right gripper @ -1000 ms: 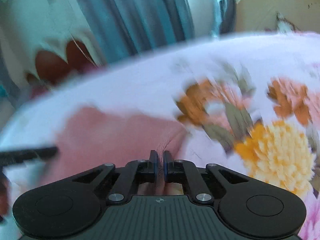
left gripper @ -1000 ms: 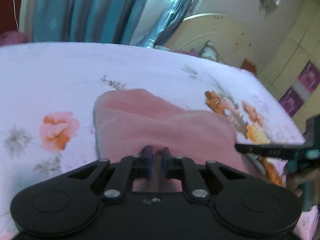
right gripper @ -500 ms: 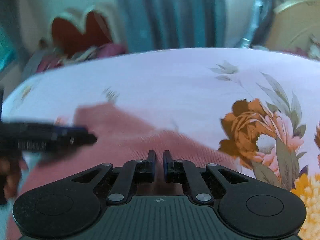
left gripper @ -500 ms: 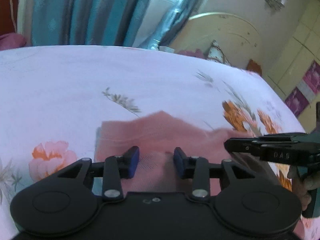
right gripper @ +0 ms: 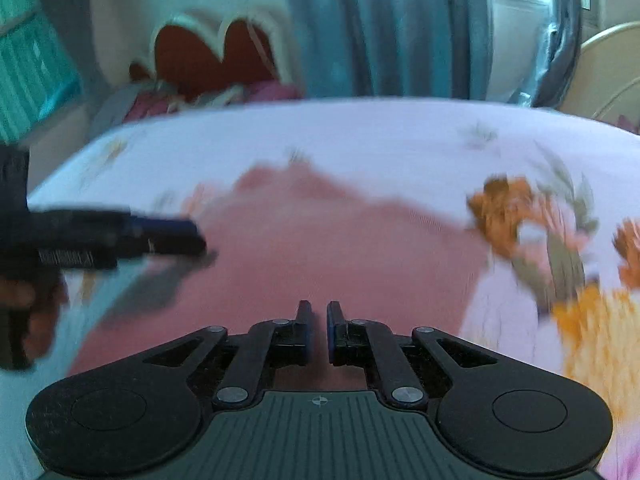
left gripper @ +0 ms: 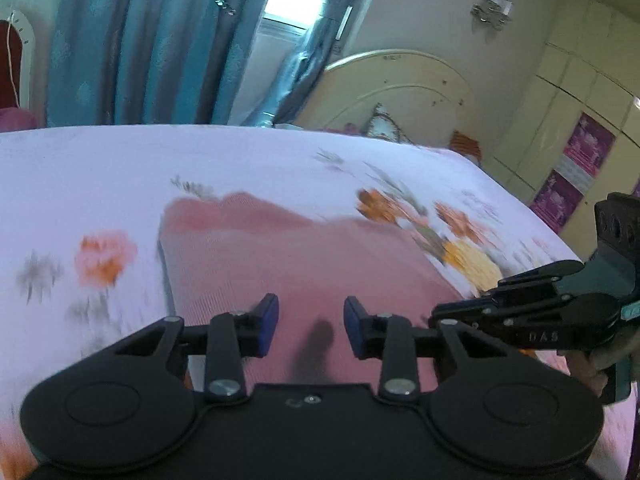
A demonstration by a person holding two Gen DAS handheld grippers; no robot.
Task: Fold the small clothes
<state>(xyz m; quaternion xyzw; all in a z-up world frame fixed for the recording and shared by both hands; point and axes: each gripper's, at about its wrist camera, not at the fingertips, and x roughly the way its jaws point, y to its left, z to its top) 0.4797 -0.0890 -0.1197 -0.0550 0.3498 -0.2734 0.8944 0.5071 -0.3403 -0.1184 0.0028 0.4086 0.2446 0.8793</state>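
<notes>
A pink knit garment (left gripper: 280,256) lies flat on the flowered bedsheet (left gripper: 120,168), and it fills the middle of the right wrist view (right gripper: 340,248). My left gripper (left gripper: 311,330) hovers over its near part. Its jaws stand apart and are closing, and only cloth lying below shows in the gap. My right gripper (right gripper: 318,320) is shut above the garment's near right part. Pink shows through the slit between its jaws, and I cannot tell whether any cloth is pinched. Each gripper shows from the side in the other's view: the right gripper (left gripper: 436,314) and the left gripper (right gripper: 200,240).
The bed's cream headboard (left gripper: 400,92) stands at the far right, with blue curtains (left gripper: 140,40) and a window behind. A red-and-white chair (right gripper: 208,52) stands past the far left corner. Wardrobe doors (left gripper: 580,140) line the right wall. A hand (left gripper: 600,364) holds the right gripper.
The left gripper has let go of the garment and opened. Both grippers have drawn back and risen, so more of the folded garment shows lying flat. The right gripper has stayed shut.
</notes>
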